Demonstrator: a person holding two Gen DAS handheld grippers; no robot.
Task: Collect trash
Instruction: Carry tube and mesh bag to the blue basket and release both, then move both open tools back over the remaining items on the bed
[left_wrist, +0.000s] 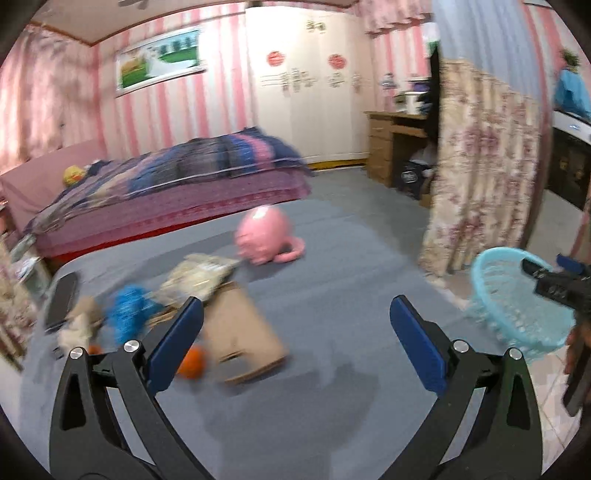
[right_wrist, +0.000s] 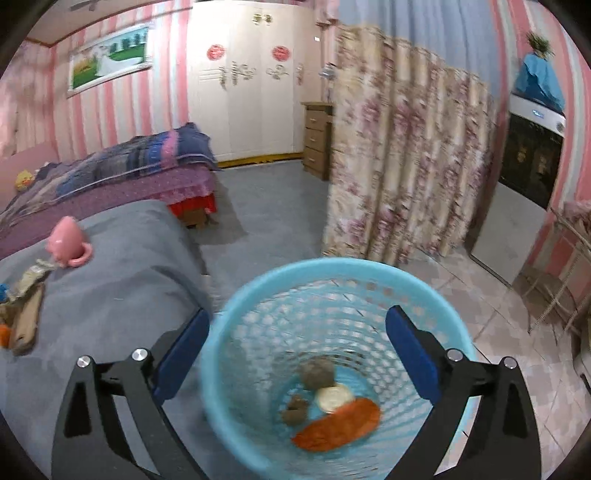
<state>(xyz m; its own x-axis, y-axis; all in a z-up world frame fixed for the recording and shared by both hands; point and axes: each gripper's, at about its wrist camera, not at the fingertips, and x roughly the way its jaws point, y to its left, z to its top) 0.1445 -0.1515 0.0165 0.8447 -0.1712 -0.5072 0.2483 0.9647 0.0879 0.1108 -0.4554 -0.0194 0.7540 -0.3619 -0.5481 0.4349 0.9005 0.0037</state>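
Note:
A light blue mesh basket (right_wrist: 332, 354) stands on the tiled floor beside the grey bed; it holds an orange wrapper (right_wrist: 340, 424), a white disc and brown lumps. My right gripper (right_wrist: 297, 354) is open and empty right above the basket. The basket also shows in the left wrist view (left_wrist: 517, 306). My left gripper (left_wrist: 295, 328) is open and empty above the grey bed (left_wrist: 332, 295). Ahead of it to the left lie a cardboard box (left_wrist: 240, 332), an orange piece (left_wrist: 192, 363), a blue crumpled item (left_wrist: 129, 314), a pale plastic bag (left_wrist: 199, 277) and a white crumpled piece (left_wrist: 79, 321).
A pink toy (left_wrist: 266, 236) sits further back on the grey bed. A dark flat object (left_wrist: 61, 299) lies at the bed's left edge. A second bed with a purple quilt (left_wrist: 184, 173), a flowered curtain (right_wrist: 399, 166), a wooden desk (left_wrist: 391, 147) and a wardrobe stand around.

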